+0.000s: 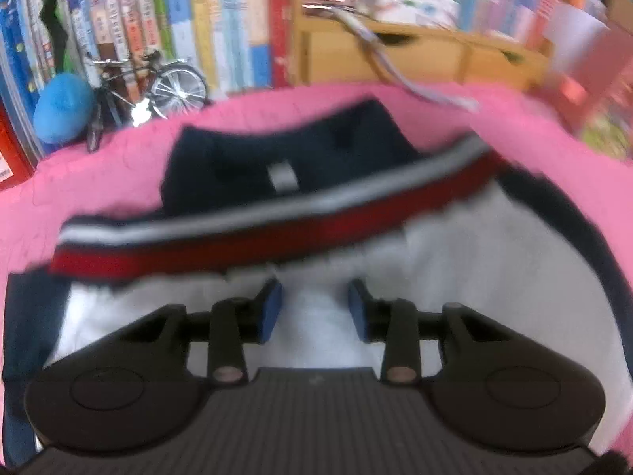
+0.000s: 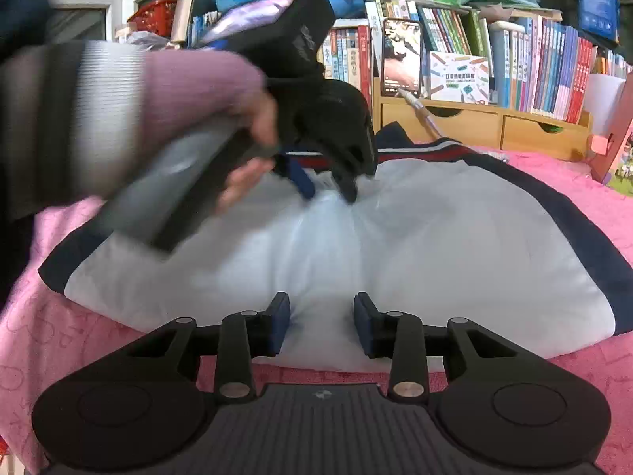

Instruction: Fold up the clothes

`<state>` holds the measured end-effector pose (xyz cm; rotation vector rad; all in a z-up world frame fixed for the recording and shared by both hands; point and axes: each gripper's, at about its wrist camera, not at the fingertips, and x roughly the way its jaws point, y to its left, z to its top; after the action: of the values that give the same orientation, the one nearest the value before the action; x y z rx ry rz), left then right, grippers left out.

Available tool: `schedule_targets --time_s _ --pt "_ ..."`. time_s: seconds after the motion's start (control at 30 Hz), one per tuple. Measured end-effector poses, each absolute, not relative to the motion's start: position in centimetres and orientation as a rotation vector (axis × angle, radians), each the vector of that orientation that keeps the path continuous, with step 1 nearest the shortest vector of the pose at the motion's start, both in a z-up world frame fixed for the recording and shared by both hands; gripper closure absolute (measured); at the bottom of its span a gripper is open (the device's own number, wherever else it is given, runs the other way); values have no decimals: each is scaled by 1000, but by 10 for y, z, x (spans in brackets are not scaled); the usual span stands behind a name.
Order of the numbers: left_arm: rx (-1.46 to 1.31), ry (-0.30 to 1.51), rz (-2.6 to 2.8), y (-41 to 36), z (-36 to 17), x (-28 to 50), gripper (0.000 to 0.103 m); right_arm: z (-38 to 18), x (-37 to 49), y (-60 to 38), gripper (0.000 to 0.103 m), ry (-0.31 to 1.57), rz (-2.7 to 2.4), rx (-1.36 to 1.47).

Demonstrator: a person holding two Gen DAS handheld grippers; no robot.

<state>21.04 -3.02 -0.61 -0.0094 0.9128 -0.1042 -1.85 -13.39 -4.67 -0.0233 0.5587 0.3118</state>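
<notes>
1. On a pink bedspread (image 2: 554, 182) in front of crowded bookshelves (image 2: 554, 71), a white jacket (image 2: 395, 245) with navy side panels and a red, white and navy band (image 1: 277, 221) lies spread out, waiting to be folded.

2. Left tongs (image 1: 315, 308) point down over the white cloth just below the striped band; the pads stand apart with a raised ridge of fabric between them, and the blurred view does not settle whether they press on it. Seen from the right wrist, a person's hand (image 2: 253, 158) in a mauve sleeve holds this tool low over the upper part of the garment.

3. Right tongs (image 2: 321, 326) sit at the near white edge, partly open, cloth between the pads but no visible pinch.

4. Judged from its limp lie and soft wrinkles, the jacket is light and floppy: it will sag and drag rather than keep its shape, and thin cloth can slip out of a shallow bite.

5. Best holds look to be the thicker striped band or a seamed navy edge, taken with both tongs well apart so that the panel lifts evenly.

6. A model bicycle (image 1: 158, 87) and a blue soft toy (image 1: 63, 107) stand beyond the bed's far edge.
</notes>
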Motion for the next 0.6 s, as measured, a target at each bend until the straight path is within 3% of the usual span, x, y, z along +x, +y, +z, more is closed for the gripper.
schedule_targets --time_s 0.27,0.47,0.6 --pt "-66 902 -72 -22 10 220 71 -47 -17 -137 68 559 316 -9" --pt "-83 854 -221 -17 43 151 72 -47 -18 -137 68 558 315 -7" --pt "-43 965 -315 -32 34 109 72 -47 -18 -136 68 557 313 -8"
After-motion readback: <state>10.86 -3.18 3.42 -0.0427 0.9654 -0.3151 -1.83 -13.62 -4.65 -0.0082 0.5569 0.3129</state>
